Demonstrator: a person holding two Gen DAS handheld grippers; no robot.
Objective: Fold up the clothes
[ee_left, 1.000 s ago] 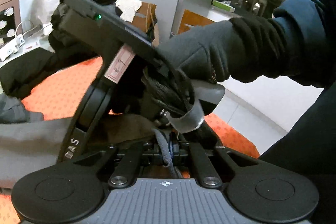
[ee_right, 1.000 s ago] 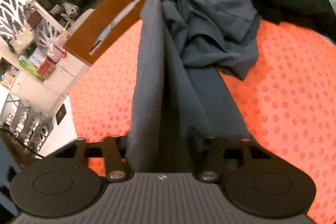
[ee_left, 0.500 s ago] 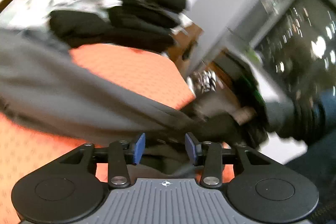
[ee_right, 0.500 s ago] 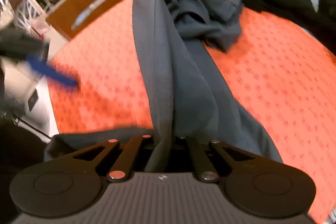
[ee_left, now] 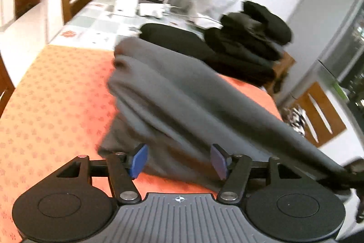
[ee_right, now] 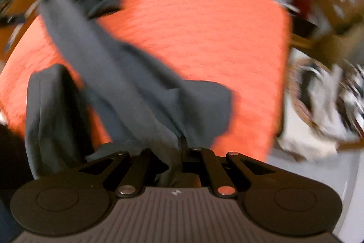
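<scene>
Grey garment (ee_left: 182,92) stretched across the orange tablecloth (ee_left: 56,92) — one claw clenched on it, the other letting go.

Right claw (ee_right: 182,147) pinched tight on a fold of the cloth, the rest trailing ahead and to its left. Left claw (ee_left: 178,161) opening, blue pads (ee_left: 138,159) apart, cloth lying just ahead between them but not gripped. Black clothes (ee_left: 245,42) piled beyond — past the grey fabric.

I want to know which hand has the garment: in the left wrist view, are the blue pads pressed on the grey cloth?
No: the left gripper has its blue pads standing apart, opening, with the grey garment lying beyond them, unpinched.
</scene>
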